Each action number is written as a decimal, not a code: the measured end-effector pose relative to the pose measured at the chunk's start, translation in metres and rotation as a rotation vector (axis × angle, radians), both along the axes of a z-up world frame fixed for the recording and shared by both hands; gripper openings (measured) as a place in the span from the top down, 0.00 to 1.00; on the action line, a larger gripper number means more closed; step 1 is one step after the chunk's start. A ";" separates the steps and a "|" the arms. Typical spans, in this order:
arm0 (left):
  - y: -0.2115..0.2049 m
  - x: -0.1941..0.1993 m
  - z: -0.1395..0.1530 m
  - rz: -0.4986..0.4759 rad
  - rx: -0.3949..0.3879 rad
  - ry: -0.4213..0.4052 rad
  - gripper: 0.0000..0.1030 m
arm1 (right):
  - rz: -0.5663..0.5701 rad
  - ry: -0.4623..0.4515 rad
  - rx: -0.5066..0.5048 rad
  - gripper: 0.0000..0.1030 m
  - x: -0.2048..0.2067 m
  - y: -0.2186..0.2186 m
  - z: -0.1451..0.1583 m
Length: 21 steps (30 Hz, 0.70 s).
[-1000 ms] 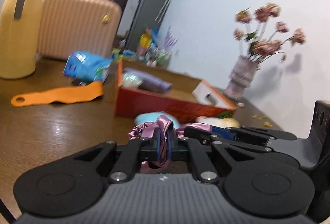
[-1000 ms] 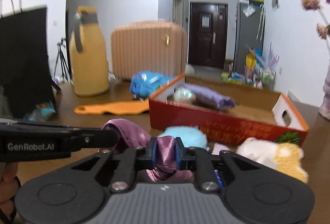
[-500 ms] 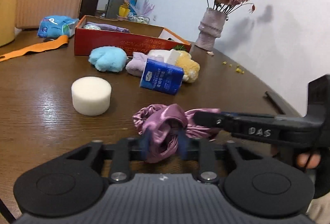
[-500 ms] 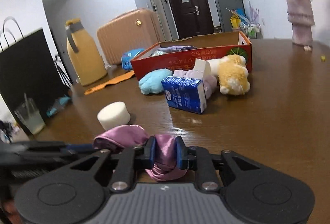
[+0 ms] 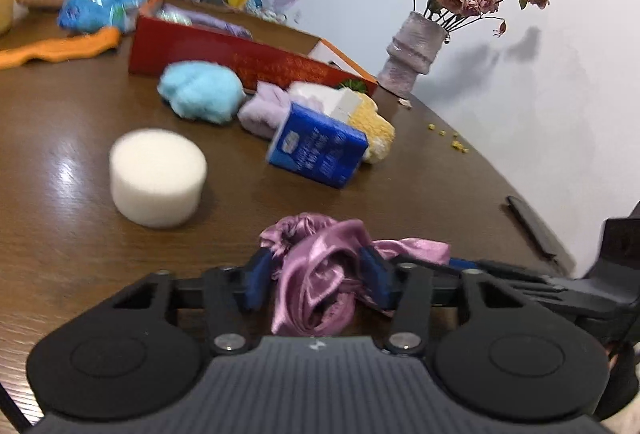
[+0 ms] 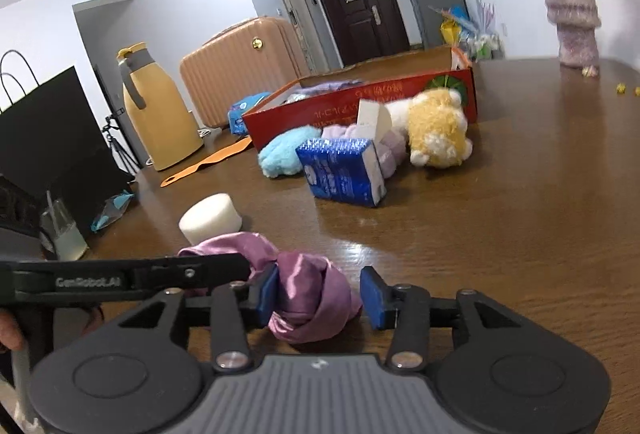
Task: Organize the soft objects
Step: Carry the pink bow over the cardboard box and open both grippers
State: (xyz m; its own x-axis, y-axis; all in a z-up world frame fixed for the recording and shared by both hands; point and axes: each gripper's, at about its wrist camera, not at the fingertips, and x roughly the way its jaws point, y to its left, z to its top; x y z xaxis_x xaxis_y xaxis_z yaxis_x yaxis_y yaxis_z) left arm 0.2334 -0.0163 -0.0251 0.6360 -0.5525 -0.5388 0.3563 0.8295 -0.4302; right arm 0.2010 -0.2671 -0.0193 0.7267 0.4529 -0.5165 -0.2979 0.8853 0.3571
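With both the left gripper [image 5: 316,276] and right gripper [image 6: 320,296] just opened, the satin scrunchie [image 6: 308,294] released between their jaws could perhaps be snagged and dragged off the table [image 6: 520,214].

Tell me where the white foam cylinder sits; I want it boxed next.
In both wrist views the white foam cylinder stands upright on the table, left of the blue tissue pack and just beyond the purple satin cloth.

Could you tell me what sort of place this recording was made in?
Most likely a lived-in flat, at a wooden dining table. A dark entrance door stands behind, a pink suitcase and a yellow thermos jug near the table, and a vase of dried roses by the wall.
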 end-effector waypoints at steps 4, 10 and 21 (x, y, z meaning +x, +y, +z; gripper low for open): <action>-0.001 0.000 0.002 -0.014 -0.021 0.001 0.74 | 0.018 0.014 0.049 0.74 0.004 -0.001 -0.003; -0.002 0.016 0.052 -0.054 -0.064 -0.114 0.86 | 0.044 -0.061 0.056 0.81 0.020 -0.007 0.035; -0.030 0.275 0.139 -0.037 0.054 -0.130 0.86 | 0.078 -0.128 -0.009 0.81 0.266 -0.019 0.138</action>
